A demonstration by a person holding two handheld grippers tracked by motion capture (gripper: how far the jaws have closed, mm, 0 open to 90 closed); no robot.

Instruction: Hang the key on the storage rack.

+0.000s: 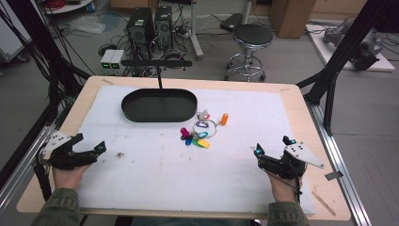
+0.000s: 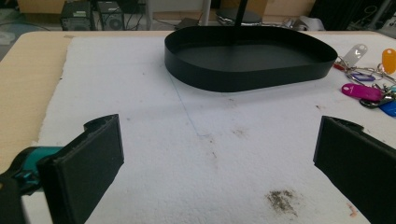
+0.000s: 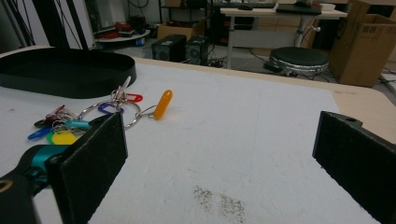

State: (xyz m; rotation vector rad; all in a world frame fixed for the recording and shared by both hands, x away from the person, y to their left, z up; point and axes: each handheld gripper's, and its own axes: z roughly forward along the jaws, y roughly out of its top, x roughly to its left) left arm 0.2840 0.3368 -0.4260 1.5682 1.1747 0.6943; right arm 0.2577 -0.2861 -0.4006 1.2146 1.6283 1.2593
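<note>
On the white mat (image 1: 155,169) I see the bunch of keys and coloured tags (image 1: 200,132) lying just in front of the black oval tray (image 1: 159,104). Both my left gripper (image 1: 87,151) and right gripper (image 1: 272,149) rest near the table's front edge, jaws spread wide and empty.

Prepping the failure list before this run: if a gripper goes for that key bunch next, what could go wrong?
1. The key bunch is a loose tangle of rings and coloured tags; a pinch on one tag, say the orange tag, may leave the rest swinging.
2. The black tray sits just behind the bunch, and its rim could catch dangling tags.
3. Thin rings lying flat on the white mat may slip the right gripper's jaws.
</note>
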